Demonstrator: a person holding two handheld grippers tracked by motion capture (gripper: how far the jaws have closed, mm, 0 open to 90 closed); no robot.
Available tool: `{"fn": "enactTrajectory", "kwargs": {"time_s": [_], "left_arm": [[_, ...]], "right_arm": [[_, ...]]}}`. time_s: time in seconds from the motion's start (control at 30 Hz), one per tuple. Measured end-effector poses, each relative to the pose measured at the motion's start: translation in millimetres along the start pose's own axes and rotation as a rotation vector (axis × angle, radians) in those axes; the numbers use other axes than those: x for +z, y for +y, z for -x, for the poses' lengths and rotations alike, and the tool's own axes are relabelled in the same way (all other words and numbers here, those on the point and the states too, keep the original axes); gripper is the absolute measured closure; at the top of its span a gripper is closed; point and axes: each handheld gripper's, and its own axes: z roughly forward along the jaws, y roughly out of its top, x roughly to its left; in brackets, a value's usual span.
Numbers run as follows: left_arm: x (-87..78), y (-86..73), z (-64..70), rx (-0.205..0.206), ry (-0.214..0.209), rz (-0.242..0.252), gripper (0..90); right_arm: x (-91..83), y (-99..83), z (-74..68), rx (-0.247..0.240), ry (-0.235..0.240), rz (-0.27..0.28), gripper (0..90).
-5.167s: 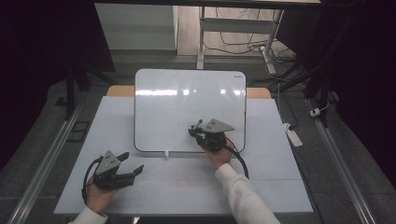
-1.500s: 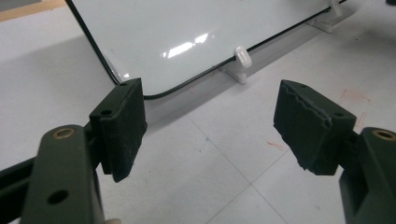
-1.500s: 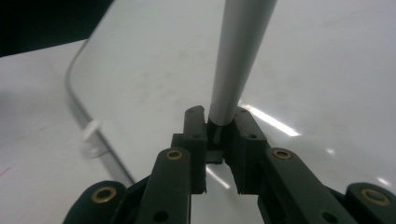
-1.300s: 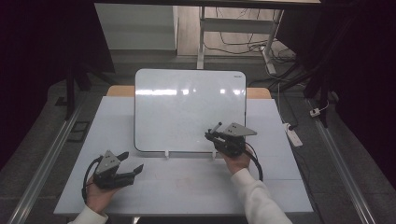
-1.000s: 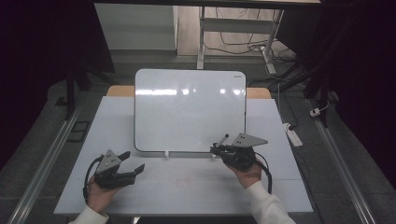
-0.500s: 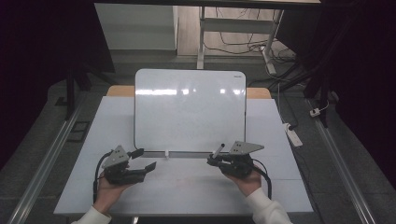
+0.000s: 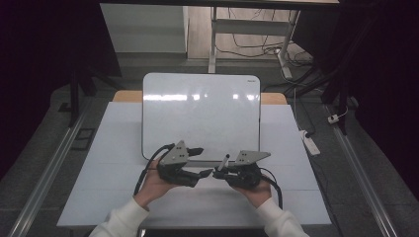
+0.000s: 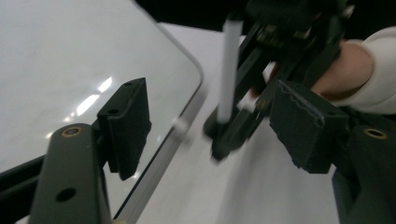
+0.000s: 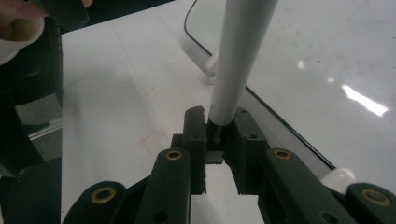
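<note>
Right gripper [image 7: 217, 174] clamped on the dark end of a white marker [image 9: 240, 60], which sticks up and forward from between its jaws, over the desk [image 7: 296, 148] just in front of the whiteboard [image 7: 200, 113] near edge. Left gripper [image 7: 201, 162] jaws spread wide, holding nothing, facing the right gripper closely. The left gripper view is blurred; the marker appears to sit between the left jaws, not touching.

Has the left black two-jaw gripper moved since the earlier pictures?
Yes. The left black two-jaw gripper has moved right and forward, from near the table's left front to the near edge of the white glossy whiteboard.
</note>
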Motion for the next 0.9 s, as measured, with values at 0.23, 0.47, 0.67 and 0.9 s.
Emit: {"fn": "enactTrajectory", "kwargs": {"time_s": [0.23,0.47,0.67,0.9], "left_arm": [[21.7,6.4,-3.6,0.011,-0.108,-0.001,43.2],[23.8,3.0,-10.8,-0.015,-0.165,0.002,67.2],[24.3,1.1,-12.2,-0.023,-0.166,0.002,80.7],[19.6,0.2,-14.2,-0.084,-0.056,0.044,81.1]], "right_arm": [[5.3,1.1,-1.9,-0.027,0.041,-0.023,77.4],[8.8,2.1,-2.5,-0.058,0.072,-0.063,77.4],[9.5,2.9,-2.7,-0.082,0.081,-0.096,77.4],[-3.8,0.7,-13.7,-0.063,-0.132,0.007,53.9]]}}
